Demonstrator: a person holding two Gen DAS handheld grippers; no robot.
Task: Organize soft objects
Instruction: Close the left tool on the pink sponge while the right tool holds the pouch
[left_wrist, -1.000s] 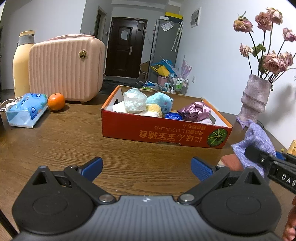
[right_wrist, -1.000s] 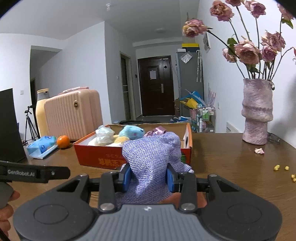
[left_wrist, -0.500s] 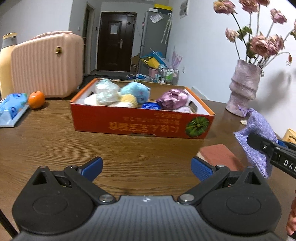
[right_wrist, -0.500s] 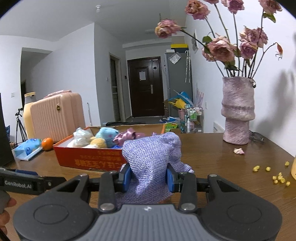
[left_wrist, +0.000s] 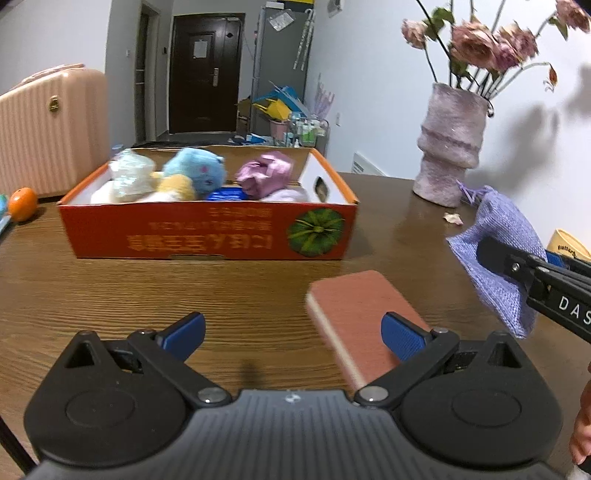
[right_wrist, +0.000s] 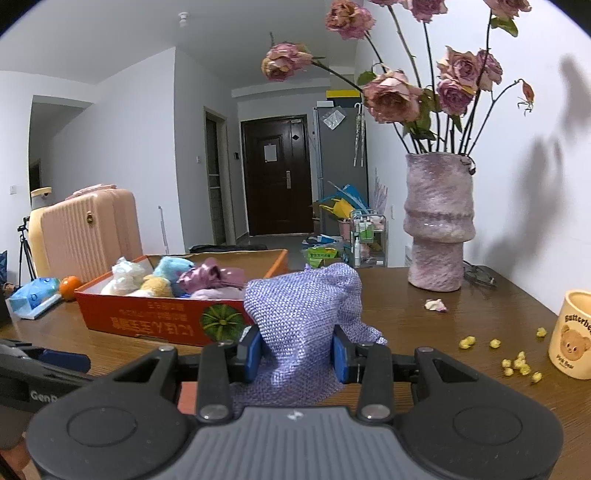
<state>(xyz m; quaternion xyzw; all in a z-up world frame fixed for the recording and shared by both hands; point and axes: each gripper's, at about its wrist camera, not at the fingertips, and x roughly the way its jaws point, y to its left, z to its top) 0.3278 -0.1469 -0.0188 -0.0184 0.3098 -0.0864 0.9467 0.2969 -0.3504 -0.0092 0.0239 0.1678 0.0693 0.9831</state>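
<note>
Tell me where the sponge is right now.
Left wrist view: the sponge lies on the table, ahead of the box, partly under the open left claw's right finger.

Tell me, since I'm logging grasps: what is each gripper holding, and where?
The right gripper pinches the purple woven pouch across its middle. The left gripper is open, holding nothing.

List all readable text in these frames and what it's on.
"DAS", cut off: right gripper arm, left wrist view.
"GenR", cut off: left gripper arm, right wrist view.
"Butterbe", cut off: mug; smaller line under the bear too small.
Box front: East Asian print, upside down, blurred, unreadable.
Door notice: too small.
</note>
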